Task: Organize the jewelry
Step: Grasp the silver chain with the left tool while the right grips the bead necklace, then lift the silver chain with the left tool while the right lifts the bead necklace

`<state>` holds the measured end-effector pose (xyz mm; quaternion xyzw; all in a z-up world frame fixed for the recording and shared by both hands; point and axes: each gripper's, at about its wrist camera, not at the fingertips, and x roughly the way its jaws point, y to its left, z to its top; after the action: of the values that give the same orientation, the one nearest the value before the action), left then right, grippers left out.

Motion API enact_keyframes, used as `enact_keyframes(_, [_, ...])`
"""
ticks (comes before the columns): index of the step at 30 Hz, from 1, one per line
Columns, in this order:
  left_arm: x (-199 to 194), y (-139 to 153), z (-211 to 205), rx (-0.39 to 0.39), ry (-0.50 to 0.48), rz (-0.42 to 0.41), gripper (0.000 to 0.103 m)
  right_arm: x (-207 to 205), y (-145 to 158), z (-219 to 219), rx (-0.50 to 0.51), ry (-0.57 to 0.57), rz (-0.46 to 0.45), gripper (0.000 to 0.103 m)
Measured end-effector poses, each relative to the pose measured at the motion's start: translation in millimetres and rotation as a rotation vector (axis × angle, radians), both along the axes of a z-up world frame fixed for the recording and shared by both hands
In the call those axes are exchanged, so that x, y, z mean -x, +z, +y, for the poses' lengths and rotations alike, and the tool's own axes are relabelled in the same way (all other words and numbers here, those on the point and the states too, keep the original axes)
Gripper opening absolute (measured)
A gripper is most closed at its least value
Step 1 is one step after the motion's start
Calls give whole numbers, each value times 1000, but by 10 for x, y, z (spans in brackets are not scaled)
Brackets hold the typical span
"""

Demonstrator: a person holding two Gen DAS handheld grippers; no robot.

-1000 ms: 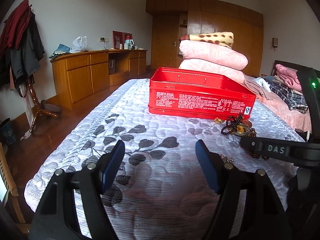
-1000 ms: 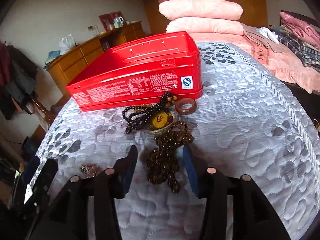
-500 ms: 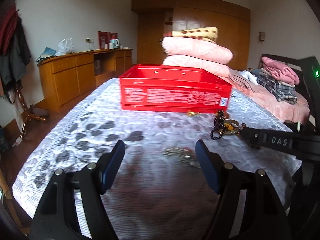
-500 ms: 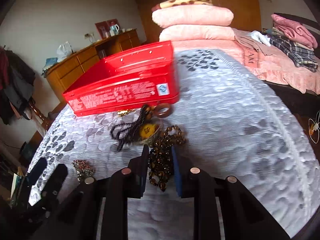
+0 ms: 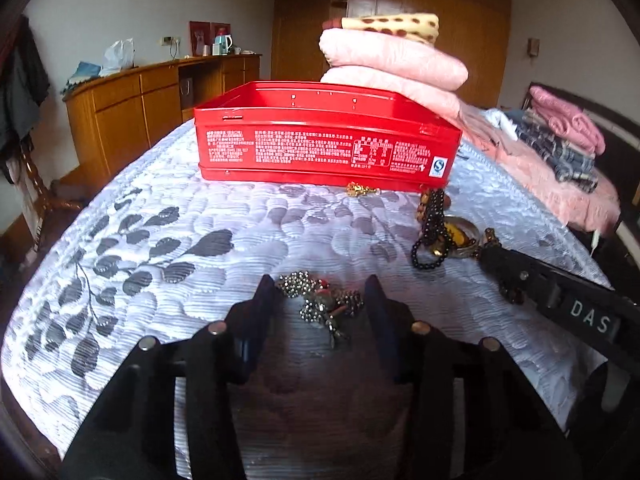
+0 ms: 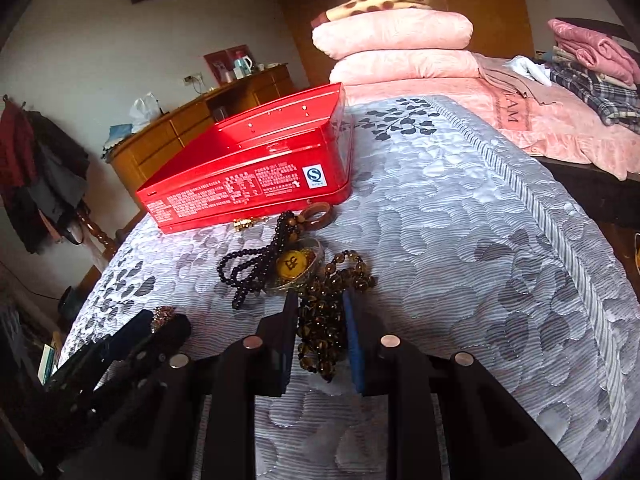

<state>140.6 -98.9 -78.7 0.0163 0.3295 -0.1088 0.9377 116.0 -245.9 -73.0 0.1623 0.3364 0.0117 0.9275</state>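
Red and shiny, the open tin box (image 5: 326,148) sits on your bed's grey leaf-print quilt (image 5: 160,232), with white writing along its side. The jewelry lies on the quilt in front of it, none inside that you can see.

Your left gripper (image 5: 320,304) has its two fingers apart, one on each side of a sparkly silver beaded piece (image 5: 320,296) with a bit of red in it. The fingers sit close beside it, but you cannot tell if they touch it.

Your right gripper (image 6: 320,320) has its fingers closed in around a brown bead bracelet (image 6: 324,320). The beads are round, glossy and bunched in a heap between the blue pads (image 6: 354,344).

Just past that are a string of small black beads (image 6: 248,268), a yellow round charm with a mark on it (image 6: 292,264) and a brown ring (image 6: 318,214) near the box corner. A small gold chain piece (image 5: 362,190) lies right at the box's front wall.
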Motion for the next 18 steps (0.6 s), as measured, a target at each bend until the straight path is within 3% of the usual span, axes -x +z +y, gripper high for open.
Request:
enact_keyframes(2, [-4,-7,-23,-9,1,3,42,1,-15,-6,-7,3,1,23])
enact_keyframes(6, [2,-24,5,4,12,-10,24,8,-19,5,-5,7,3,23])
enact_keyframes(9, [28,-18,33,25,5,-18,22,17,-18,29,6,12,4,23])
enact_keyframes(12, [45,-7,167,103,0,-16,21,36,-11,48,1,42,3,23])
enact_keyframes(18, [73,32,387,110,45,-32,21,96,-18,120,-60,174,2,23])
